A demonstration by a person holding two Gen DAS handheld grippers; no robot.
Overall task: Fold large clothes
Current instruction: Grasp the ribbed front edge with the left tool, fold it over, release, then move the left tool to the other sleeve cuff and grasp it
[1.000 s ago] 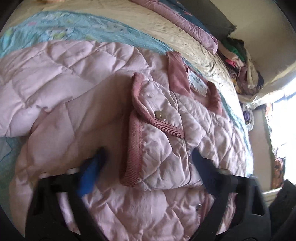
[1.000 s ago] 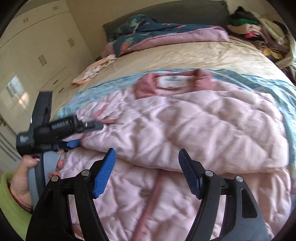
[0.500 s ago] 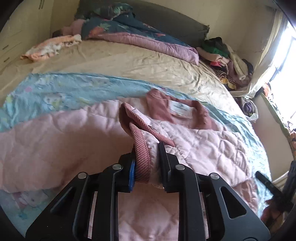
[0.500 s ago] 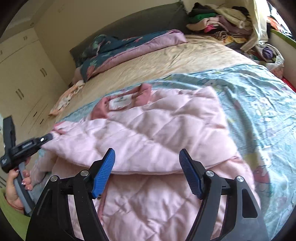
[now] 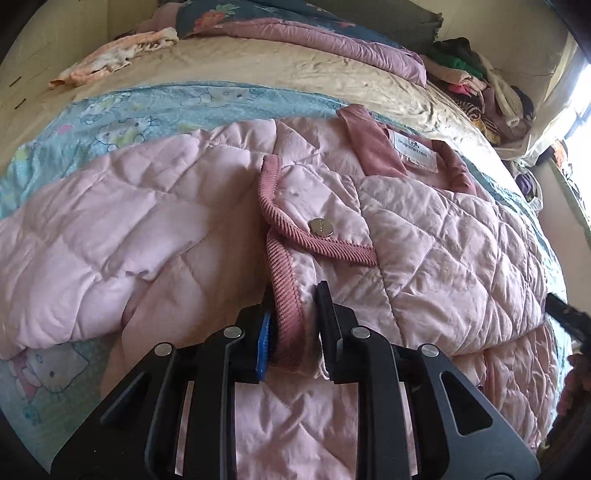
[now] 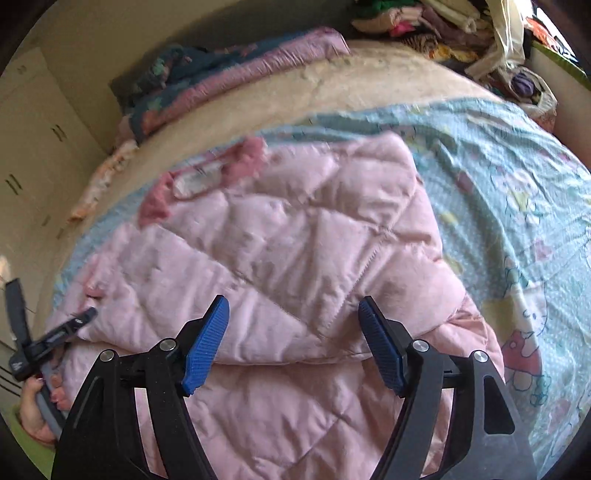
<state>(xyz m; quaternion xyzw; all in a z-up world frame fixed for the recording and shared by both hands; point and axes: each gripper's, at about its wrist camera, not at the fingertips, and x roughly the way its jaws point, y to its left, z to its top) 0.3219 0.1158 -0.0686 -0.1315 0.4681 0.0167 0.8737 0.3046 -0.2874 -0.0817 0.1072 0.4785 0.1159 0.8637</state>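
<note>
Now the pink quilted jacket (image 5: 424, 236) is lying across the blue cartoon-print sheet (image 5: 147, 110) on the bed, its collar (image 5: 373, 147) pointing toward the far side and its long axis running from near to far. The left gripper (image 5: 291, 325) is pinching the corduroy-trimmed cuff (image 5: 284, 306) of a sleeve folded over the jacket's chest, jaws narrow around the fabric. A second ago those jaws were standing wide on either side of the cuff; half a second ago they had closed on it, and they are keeping that grip. The right gripper (image 6: 295, 343) is hovering wide apart over the right-hand folded panel, holding nothing (as it was earlier), though its view has swung further right across the sheet.

Only the left wrist view is showing the snap button (image 5: 320, 226) and the white neck label (image 5: 413, 147) clearly; the right wrist view, blurred, is showing the left hand (image 6: 37, 410) gripping its handle at the near left, and the heap of clothes (image 6: 424, 18) at the far right.
</note>
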